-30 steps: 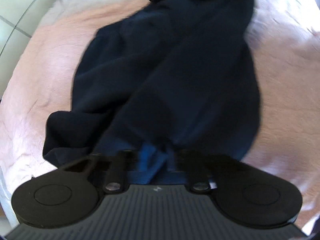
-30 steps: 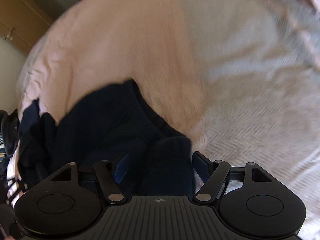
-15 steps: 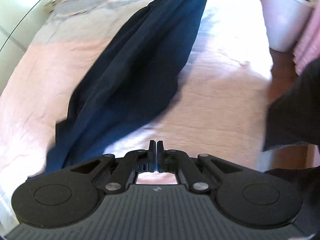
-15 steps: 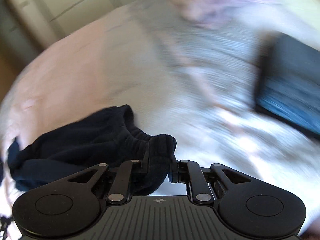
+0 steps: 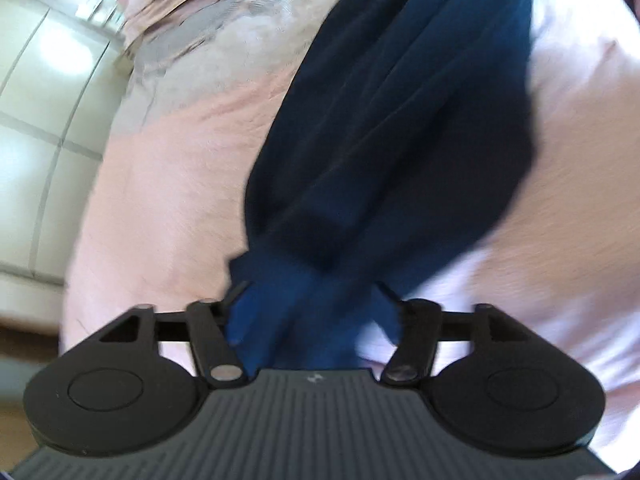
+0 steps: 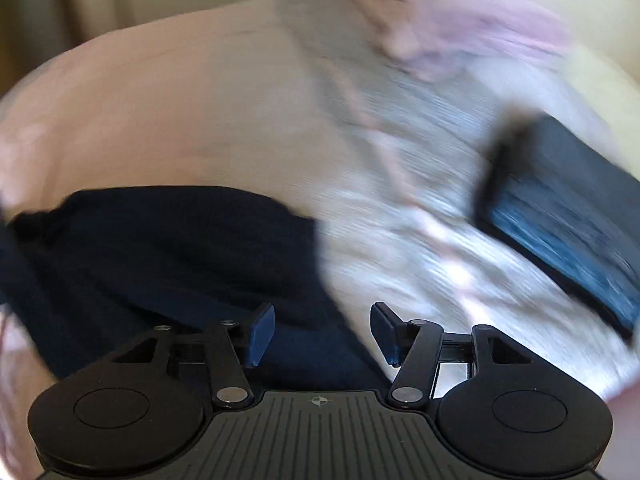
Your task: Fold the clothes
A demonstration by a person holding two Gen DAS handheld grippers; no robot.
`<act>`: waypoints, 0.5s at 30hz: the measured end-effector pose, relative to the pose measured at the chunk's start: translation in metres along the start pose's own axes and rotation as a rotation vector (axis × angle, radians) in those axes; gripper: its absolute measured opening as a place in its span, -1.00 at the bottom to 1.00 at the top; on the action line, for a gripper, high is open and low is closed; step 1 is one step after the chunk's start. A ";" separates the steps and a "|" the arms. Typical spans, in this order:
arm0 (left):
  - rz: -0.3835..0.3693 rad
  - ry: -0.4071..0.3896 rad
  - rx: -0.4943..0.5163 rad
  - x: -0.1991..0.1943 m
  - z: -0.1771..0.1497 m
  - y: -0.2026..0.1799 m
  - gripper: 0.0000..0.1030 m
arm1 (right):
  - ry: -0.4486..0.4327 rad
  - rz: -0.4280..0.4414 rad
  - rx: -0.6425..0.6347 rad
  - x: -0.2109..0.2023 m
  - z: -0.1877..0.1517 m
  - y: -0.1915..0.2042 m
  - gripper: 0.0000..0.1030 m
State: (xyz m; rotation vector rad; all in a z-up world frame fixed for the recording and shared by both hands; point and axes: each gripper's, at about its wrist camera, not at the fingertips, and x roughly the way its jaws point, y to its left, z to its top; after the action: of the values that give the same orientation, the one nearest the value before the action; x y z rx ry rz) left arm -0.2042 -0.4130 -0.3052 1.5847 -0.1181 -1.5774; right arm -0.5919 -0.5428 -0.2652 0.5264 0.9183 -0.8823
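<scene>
On the bed (image 5: 168, 184), over its pink cover, a dark navy garment (image 5: 400, 128) lies stretched in a long, bunched strip. The left gripper (image 5: 314, 312) has its jaws opening, with the near end of the cloth between them but not pinched. The right gripper (image 6: 322, 334) is opening too, above the other end (image 6: 160, 248). The cloth looks soft, limp and light; a hem or corner would likely give the surest hold. Blur hides seams, and what kind of garment it is stays unclear.
</scene>
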 end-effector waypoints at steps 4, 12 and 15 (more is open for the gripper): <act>-0.021 0.008 0.219 0.051 -0.006 0.005 0.48 | 0.081 0.155 -0.093 0.021 0.004 0.028 0.11; -0.203 0.064 0.102 0.019 -0.020 0.029 -0.91 | 0.197 0.243 -0.179 0.055 0.005 0.054 0.11; -0.205 0.107 0.005 -0.029 -0.035 0.024 -0.92 | 0.204 0.280 -0.187 0.064 0.013 0.064 0.11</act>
State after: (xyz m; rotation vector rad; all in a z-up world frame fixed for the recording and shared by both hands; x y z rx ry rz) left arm -0.1684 -0.3931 -0.2743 1.7254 0.1019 -1.6434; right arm -0.5123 -0.5439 -0.3108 0.5734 1.0703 -0.4896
